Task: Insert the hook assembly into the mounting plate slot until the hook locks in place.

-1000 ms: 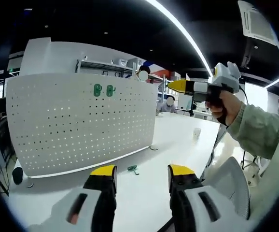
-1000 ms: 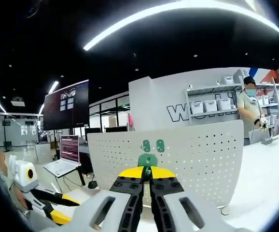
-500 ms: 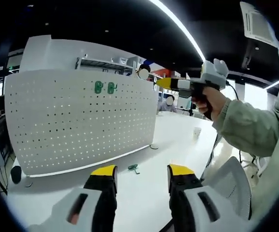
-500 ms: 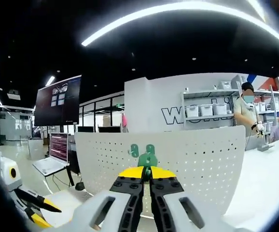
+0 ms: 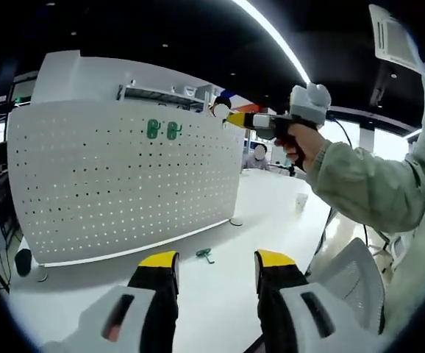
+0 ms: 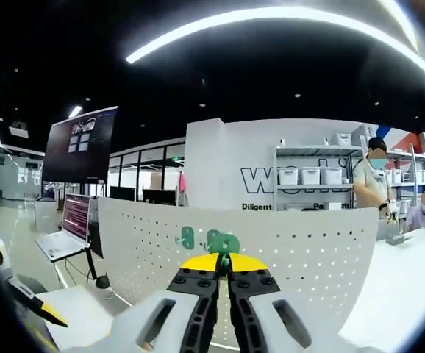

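Observation:
The white perforated mounting plate (image 5: 124,184) stands upright on the table, with two green hooks (image 5: 161,131) fixed near its top edge. A third green hook (image 5: 204,255) lies on the table in front of it. My left gripper (image 5: 216,266) is open and low over the table, with nothing between its jaws. My right gripper (image 5: 236,119) is held high by a hand, its yellow tip close to the plate's upper right corner. In the right gripper view, my right gripper (image 6: 223,263) is shut on a green hook assembly (image 6: 226,245), just in front of the plate (image 6: 293,243) and level with a mounted hook (image 6: 187,237).
A white table (image 5: 271,213) carries a small white cup (image 5: 299,200), and a black object (image 5: 26,262) sits by the plate's left foot. A grey chair (image 5: 352,279) stands at lower right. Behind the plate are a laptop (image 6: 62,243), a wall monitor (image 6: 80,147) and people by shelves (image 6: 374,184).
My right gripper has moved left with the hook, closer to the plate's top near the mounted hooks. The plate looms larger in the right gripper view. My left gripper has stayed put.

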`<state>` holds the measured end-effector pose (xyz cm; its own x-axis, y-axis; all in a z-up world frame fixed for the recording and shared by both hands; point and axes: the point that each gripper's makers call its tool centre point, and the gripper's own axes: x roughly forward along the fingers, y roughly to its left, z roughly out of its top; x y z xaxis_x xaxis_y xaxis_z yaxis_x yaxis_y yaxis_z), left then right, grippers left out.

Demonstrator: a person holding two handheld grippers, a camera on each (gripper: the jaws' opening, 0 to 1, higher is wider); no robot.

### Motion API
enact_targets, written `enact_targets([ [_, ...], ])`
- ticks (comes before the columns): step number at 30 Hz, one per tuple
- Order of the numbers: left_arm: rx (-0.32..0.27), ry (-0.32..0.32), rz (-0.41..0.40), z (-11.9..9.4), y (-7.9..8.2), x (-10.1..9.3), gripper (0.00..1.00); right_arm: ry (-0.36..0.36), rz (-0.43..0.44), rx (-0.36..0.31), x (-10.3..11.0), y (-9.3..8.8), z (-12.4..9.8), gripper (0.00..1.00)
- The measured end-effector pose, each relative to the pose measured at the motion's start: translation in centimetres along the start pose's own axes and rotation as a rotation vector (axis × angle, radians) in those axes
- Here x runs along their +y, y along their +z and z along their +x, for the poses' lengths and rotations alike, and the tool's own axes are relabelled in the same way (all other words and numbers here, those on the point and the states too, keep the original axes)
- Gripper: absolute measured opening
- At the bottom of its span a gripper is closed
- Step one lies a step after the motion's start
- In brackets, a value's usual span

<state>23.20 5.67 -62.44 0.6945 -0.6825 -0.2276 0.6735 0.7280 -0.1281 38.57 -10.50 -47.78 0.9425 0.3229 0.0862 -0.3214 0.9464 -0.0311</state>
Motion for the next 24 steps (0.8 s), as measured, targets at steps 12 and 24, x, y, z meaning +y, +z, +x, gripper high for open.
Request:
enact_targets([
  [12, 0.002, 0.020, -0.003, -0.3, -0.1, 0.8, 0.42, -0.024, -0.063, -0.002, -0.7, 0.0, 3.2, 0.01],
  [24, 0.006, 0.044, -0.008, -0.2, 0.1, 1.8, 0.42, -0.041, -0.077, -0.006, -1.0, 0.0, 6.0, 0.01],
])
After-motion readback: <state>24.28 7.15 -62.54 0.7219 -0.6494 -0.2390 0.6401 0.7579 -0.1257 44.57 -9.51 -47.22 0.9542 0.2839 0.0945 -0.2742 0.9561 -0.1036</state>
